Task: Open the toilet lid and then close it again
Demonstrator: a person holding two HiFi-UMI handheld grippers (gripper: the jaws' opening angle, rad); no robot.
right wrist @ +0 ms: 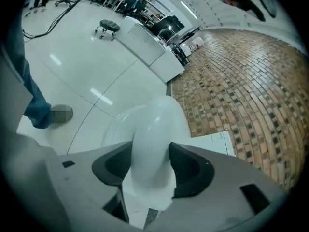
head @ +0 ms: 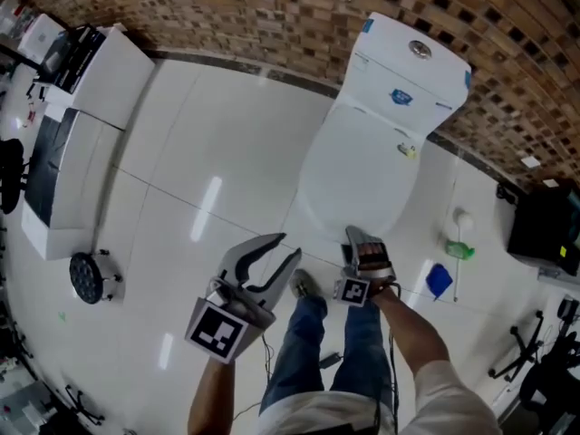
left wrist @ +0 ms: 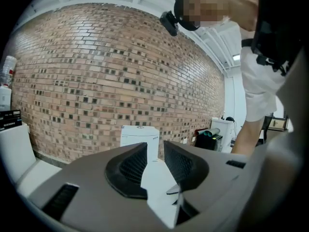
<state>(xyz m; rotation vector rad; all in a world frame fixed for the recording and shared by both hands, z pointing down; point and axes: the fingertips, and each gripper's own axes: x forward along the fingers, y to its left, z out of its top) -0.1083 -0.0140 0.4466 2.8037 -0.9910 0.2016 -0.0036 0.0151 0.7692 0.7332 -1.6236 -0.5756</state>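
The white toilet (head: 408,71) stands against the brick wall with its lid (head: 353,179) down. My right gripper (head: 362,236) is at the lid's front edge. In the right gripper view the lid's rim (right wrist: 154,129) runs between the jaws of the right gripper (right wrist: 150,153), whose pads stand slightly off it. My left gripper (head: 283,247) hangs over the floor left of the bowl, away from the toilet. In the left gripper view the left gripper (left wrist: 155,151) has a narrow gap between its jaws and nothing in it, with the tank (left wrist: 139,137) seen beyond.
A white cabinet (head: 100,89) stands at the far left with a black round wheeled thing (head: 88,277) on the floor near it. A green bottle (head: 459,249) and a blue object (head: 439,280) lie right of the bowl. The person's shoe (head: 304,284) is just before the toilet.
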